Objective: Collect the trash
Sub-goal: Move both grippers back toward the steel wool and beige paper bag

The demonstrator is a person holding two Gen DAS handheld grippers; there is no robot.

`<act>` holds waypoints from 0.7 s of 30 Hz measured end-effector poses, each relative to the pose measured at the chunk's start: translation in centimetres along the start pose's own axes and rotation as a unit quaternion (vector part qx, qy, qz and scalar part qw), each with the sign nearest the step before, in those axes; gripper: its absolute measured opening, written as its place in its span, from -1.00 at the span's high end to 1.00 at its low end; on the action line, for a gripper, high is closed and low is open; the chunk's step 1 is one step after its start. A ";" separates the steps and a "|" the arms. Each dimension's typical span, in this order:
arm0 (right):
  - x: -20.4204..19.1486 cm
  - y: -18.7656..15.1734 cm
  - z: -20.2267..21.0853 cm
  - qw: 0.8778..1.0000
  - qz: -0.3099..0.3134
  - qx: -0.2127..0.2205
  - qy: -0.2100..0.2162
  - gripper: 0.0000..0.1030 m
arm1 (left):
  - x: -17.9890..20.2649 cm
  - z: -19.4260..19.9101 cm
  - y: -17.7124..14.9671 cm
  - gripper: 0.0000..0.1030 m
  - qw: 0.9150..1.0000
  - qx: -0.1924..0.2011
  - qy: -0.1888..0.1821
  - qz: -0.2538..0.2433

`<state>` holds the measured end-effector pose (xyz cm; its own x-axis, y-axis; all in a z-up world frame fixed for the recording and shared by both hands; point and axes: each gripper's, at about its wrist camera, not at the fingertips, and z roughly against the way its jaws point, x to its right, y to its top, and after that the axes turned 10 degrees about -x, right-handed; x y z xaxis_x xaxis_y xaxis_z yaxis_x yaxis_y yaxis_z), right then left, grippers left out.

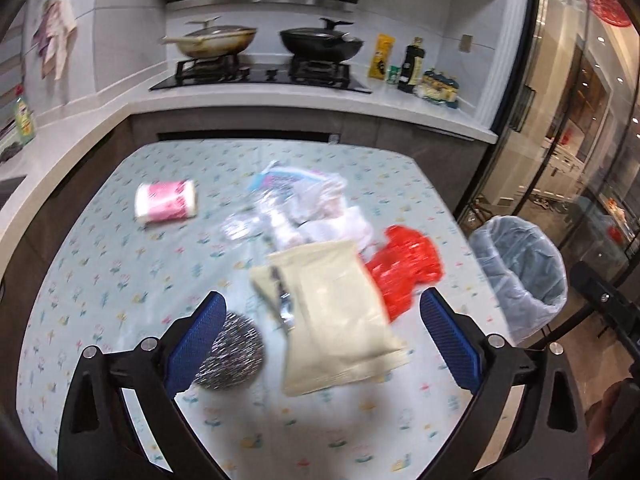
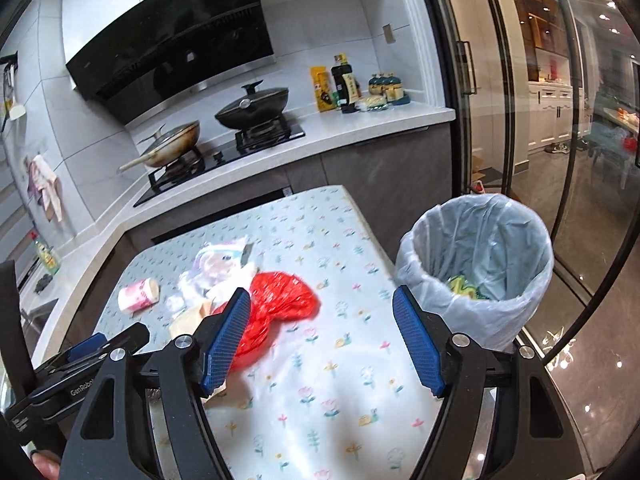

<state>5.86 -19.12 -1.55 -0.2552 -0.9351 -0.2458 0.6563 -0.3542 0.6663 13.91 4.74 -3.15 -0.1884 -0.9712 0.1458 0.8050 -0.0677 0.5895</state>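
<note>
Trash lies on the flowered table [image 1: 100, 272]: a beige packet [image 1: 336, 320], a red plastic bag [image 1: 404, 268], a steel wool ball [image 1: 236, 356], crumpled clear wrappers [image 1: 296, 204] and a pink-white roll [image 1: 166, 200]. My left gripper [image 1: 320, 340] is open above the beige packet, empty. My right gripper [image 2: 320, 336] is open and empty over the table [image 2: 320, 400], its left finger in front of the red bag [image 2: 280, 304]. The bin [image 2: 480, 264] with a clear liner stands at the table's right edge and holds some green-yellow trash; it also shows in the left wrist view [image 1: 524, 272].
A kitchen counter [image 1: 280, 100] with a stove, two pans [image 1: 320, 44] and bottles [image 1: 412, 64] runs behind the table. Glass doors [image 2: 520, 120] stand to the right. The left gripper's body shows at the lower left of the right wrist view [image 2: 80, 364].
</note>
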 end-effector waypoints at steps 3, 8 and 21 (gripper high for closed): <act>-1.2 -1.0 -0.9 1.000 0.007 -0.015 0.003 -0.37 | -2.3 -0.9 -1.0 -0.81 1.000 -0.022 0.010 0.015; -3.0 -2.4 -2.5 0.999 0.013 -0.038 0.009 -0.37 | -5.3 -2.2 -2.7 -0.81 0.998 -0.046 0.023 0.039; -7.2 -5.7 -8.6 0.993 0.024 -0.108 0.034 -0.37 | -8.9 -5.8 -4.0 -0.81 0.993 -0.093 0.011 0.071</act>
<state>10.05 -10.43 -9.58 -0.1773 -0.9466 -0.2692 0.8047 -0.2969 0.5141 15.64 12.36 -11.37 -0.0548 -0.9787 0.1978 0.9132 0.0310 0.4062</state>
